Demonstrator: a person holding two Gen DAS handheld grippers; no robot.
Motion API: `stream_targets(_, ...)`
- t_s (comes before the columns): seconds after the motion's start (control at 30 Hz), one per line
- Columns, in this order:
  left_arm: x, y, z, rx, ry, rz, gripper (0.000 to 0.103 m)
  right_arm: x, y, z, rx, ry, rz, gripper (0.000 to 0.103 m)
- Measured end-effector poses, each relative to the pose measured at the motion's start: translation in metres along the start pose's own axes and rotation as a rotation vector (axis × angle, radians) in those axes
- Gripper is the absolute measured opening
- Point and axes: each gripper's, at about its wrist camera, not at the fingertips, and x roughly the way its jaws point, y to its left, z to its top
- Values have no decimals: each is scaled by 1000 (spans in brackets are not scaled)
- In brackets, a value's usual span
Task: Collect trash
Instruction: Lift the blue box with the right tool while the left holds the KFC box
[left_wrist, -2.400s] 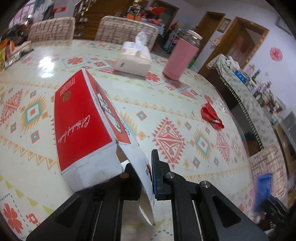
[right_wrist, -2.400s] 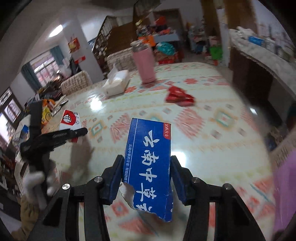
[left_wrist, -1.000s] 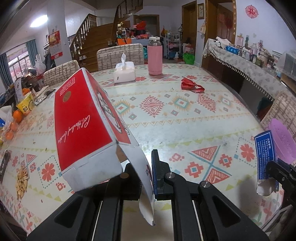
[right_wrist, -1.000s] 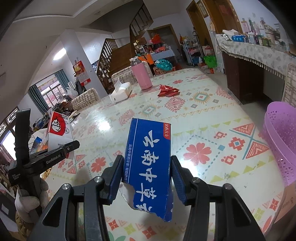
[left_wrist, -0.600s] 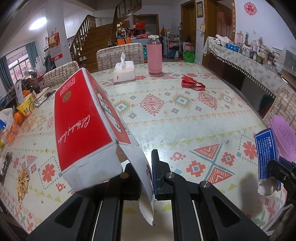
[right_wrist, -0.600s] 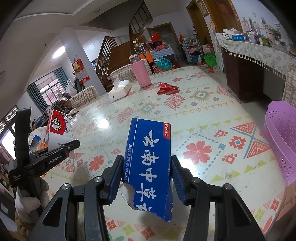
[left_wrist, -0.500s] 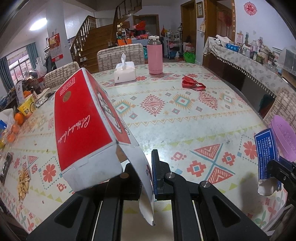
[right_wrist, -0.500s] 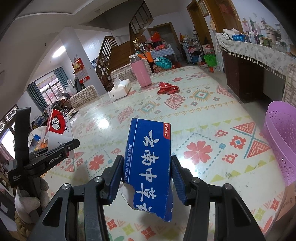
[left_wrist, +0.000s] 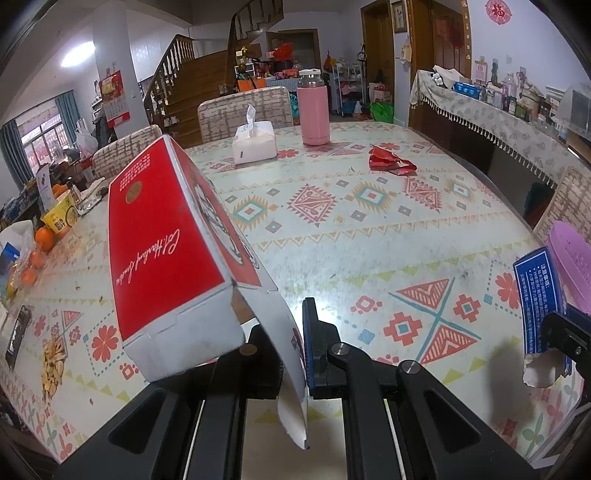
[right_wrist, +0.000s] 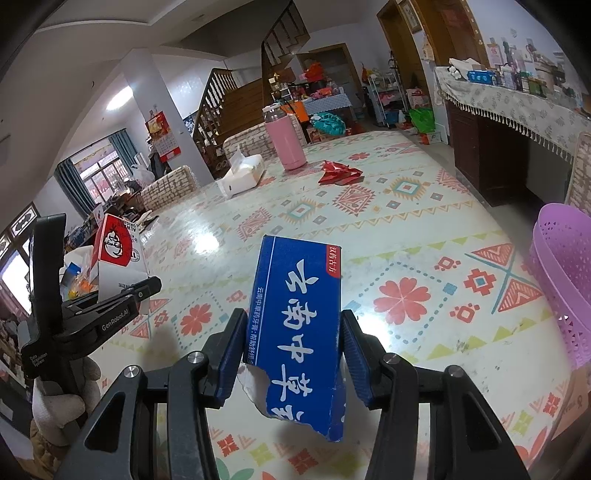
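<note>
Above the patterned tabletop (left_wrist: 369, 236), the left tongs (left_wrist: 293, 343) pinch the open flap of a red carton (left_wrist: 166, 251), while the right tongs (right_wrist: 295, 354) clamp a torn blue box (right_wrist: 295, 332) beside a purple basket (right_wrist: 565, 280); a red wrapper (right_wrist: 338, 173) lies farther back.

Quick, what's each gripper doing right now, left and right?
Left gripper: shut on the flap of the red box.
Right gripper: shut on the blue box.
</note>
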Motion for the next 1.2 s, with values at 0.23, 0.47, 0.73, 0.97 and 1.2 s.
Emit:
stream_targets(0.23,3,-1,-2,2,12,-1,9,1,1,-1,0,3,0,55)
stream_targets(0.47,6,-3,-4,7,19,-6,9,4,2,-5,2,9,0,55)
stream_targets(0.73,7,-5,-6,19,18,-12,9,6,0,-6,7,14,1,55)
stream_targets(0.97,8,-6,-8,19,24,-16,9,6,0,-6,6,14,1,55)
stream_targets(1.2,7,-7,-8,23,21,-17,9,6,0,-7,7,12,1,55)
